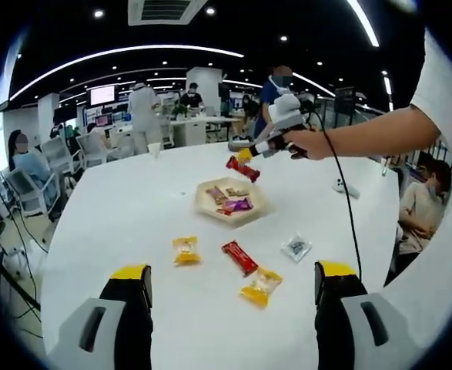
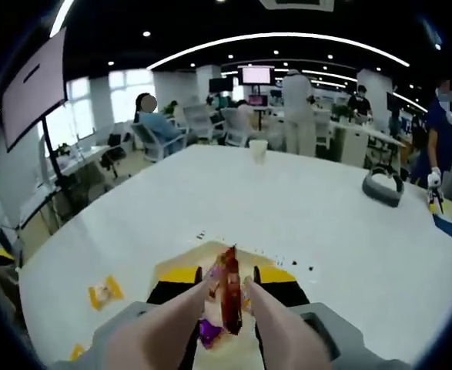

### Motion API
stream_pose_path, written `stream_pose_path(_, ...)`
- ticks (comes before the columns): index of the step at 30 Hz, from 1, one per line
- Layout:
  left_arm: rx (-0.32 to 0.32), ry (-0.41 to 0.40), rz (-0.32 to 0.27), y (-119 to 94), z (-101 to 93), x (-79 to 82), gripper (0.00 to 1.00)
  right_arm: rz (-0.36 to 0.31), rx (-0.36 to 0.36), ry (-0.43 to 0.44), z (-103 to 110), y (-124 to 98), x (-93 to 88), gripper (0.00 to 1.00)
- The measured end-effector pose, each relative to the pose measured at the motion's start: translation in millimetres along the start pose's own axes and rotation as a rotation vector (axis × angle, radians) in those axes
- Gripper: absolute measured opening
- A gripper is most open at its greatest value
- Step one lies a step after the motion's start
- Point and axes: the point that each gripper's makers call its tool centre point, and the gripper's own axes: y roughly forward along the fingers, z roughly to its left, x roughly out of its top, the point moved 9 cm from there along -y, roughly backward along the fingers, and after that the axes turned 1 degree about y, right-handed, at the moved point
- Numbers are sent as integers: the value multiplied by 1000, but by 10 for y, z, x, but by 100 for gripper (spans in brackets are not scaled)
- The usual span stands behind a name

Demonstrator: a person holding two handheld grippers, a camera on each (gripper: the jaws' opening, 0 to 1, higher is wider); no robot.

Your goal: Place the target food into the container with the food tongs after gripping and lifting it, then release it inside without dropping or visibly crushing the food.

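Observation:
A red snack packet (image 1: pixel 242 168) hangs just above the beige container (image 1: pixel 202 193), pinched in the tips of food tongs (image 1: pixel 252 154). My right gripper (image 1: pixel 250 150), in a person's hand, is shut on those tongs. In the right gripper view the two pale tong arms (image 2: pixel 181 320) rise between the yellow-tipped jaws of the right gripper (image 2: pixel 228 275) and squeeze the red packet (image 2: pixel 229 297), with a purple packet (image 2: pixel 209 331) below it. The container holds several packets, one of them purple (image 1: pixel 237 206). My left gripper (image 1: pixel 232 274) stands open, low over the table.
Loose on the white table (image 1: pixel 118 223) lie a yellow packet (image 1: pixel 185 250), a second red packet (image 1: pixel 239 257), an orange-yellow packet (image 1: pixel 262 286) and a small clear packet (image 1: pixel 296 247). A paper cup (image 2: pixel 258 150) and a grey device (image 2: pixel 383 187) stand farther off. People and chairs surround the table.

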Motion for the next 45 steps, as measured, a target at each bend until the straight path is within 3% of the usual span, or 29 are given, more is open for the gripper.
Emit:
stream_pose_path(13, -19, -1, -16, 51, -20, 27, 87, 1, 9, 9, 48, -94, -64, 27)
stream_pose_path(25, -51, 14, -65, 54, -46, 89, 87, -40, -17, 0, 148, -437, 18, 27)
stream_pose_path(33, -129, 63, -92, -8, -174, 103, 87, -112, -58, -12, 313, -973, 7, 28)
stream_pose_path(45, -230, 90, -72, 45, -385, 45, 87, -149, -97, 12, 484, -1620, -392, 27)
